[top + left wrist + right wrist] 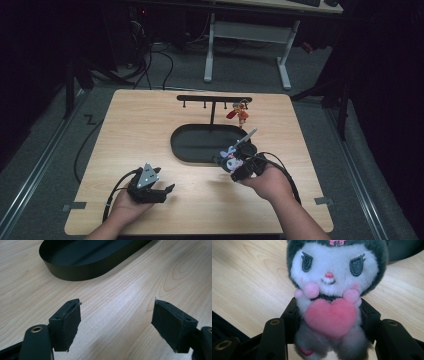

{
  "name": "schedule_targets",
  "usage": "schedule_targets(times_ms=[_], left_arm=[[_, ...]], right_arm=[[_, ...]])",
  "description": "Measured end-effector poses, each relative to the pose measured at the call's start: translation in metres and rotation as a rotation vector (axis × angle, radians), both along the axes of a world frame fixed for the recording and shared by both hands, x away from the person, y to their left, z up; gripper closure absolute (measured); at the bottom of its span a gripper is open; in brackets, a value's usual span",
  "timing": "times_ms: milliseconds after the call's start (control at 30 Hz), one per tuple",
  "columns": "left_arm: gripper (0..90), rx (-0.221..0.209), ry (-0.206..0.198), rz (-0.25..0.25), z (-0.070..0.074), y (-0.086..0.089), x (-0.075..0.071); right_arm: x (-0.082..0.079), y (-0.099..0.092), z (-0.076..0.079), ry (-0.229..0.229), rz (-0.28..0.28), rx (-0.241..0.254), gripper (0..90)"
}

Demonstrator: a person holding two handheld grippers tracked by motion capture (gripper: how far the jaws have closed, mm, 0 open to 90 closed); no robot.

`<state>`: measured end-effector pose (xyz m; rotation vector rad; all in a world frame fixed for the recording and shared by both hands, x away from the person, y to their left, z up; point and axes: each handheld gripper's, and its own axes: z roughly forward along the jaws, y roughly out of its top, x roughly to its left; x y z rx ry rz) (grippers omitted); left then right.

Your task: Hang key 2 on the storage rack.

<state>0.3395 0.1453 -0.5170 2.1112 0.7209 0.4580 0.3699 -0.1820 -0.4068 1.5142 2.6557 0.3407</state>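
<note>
Jaws of my right gripper clamp the plush by its body, above the table at the tray's near right rim; my left gripper gapes wide, holding nothing. Beyond stands the rack, a figure hanging there.

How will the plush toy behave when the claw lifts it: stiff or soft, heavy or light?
The plush toy looks fluffy, so it is probably soft and light. The right claw squeezes its body from both sides, so it likely gives under pressure. Its fuzzy surface should hardly slip, and it seems unlikely to break.
</note>
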Motion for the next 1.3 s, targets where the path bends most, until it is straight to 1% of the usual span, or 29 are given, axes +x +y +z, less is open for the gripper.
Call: schedule_targets(times_ms=[33,100,133,200,267,300,367,467,500,567,633,800,900,933,967,1000,1033,1167,1267,1300], left_arm=[[23.5,-0.001,0.001,-0.001,0.000,0.000,0.000],[23.5,-0.001,0.003,-0.005,0.000,0.000,0.000],[23.5,0.005,0.005,-0.009,0.000,0.000,0.000],[23.5,0.011,0.003,-0.013,-0.001,-0.001,0.000],[23.5,0.019,0.001,-0.022,-0.001,-0.003,-0.002],[23.6,0.019,0.001,-0.022,-0.001,-0.003,-0.002],[23.6,0.019,0.003,-0.029,-0.001,-0.003,-0.002],[23.7,0.021,0.006,-0.031,-0.001,-0.002,-0.002],[23.7,0.019,0.005,-0.031,-0.001,-0.002,-0.003],[23.8,0.019,0.004,-0.030,-0.001,-0.002,-0.003],[23.8,0.018,0.004,-0.031,-0.001,-0.002,-0.003],[24.0,0.015,0.004,-0.035,-0.001,-0.002,-0.003],[24.1,0.016,0.007,-0.038,-0.001,-0.002,-0.003],[24.1,0.016,0.007,-0.038,-0.001,-0.002,-0.003],[24.1,0.015,0.005,-0.037,-0.001,-0.002,-0.003],[24.2,0.014,0.005,-0.038,-0.001,-0.002,-0.003],[24.2,0.013,0.005,-0.039,-0.001,-0.002,-0.003],[24.3,0.016,0.006,-0.045,-0.001,-0.002,-0.003],[24.3,0.016,0.005,-0.045,-0.001,-0.002,-0.003],[24.4,0.016,0.009,-0.046,-0.001,-0.002,-0.003]], right_arm=[[0.002,0.000,0.002,0.001,-0.009,-0.002,47.8],[0.004,-0.002,0.003,-0.005,-0.003,0.000,47.7],[0.007,-0.002,0.005,-0.006,-0.014,-0.003,47.7],[0.009,-0.002,0.007,-0.004,-0.014,0.001,47.7],[0.012,-0.002,0.011,-0.012,-0.014,-0.004,47.8],[0.013,-0.001,0.013,-0.013,-0.023,-0.002,47.8],[0.015,-0.002,0.017,-0.021,-0.016,-0.005,47.8],[0.018,-0.002,0.022,-0.026,-0.034,0.000,47.8],[0.019,-0.002,0.024,-0.032,-0.026,0.001,47.8],[0.020,-0.002,0.025,-0.034,-0.031,0.000,47.8],[0.024,-0.002,0.030,-0.040,-0.048,0.002,47.8],[0.029,-0.003,0.036,-0.049,-0.049,0.004,47.8],[0.034,-0.003,0.043,-0.066,-0.058,0.015,47.7],[0.034,-0.003,0.043,-0.066,-0.058,0.015,47.7],[0.037,-0.003,0.046,-0.071,-0.068,0.015,47.7],[0.037,-0.003,0.046,-0.071,-0.068,0.015,47.7],[0.038,-0.002,0.049,-0.070,-0.081,0.017,47.7],[0.047,-0.002,0.058,-0.078,-0.084,0.023,47.7],[0.051,0.000,0.061,-0.070,-0.091,0.027,47.7],[0.053,0.001,0.064,-0.071,-0.085,0.021,47.7]])
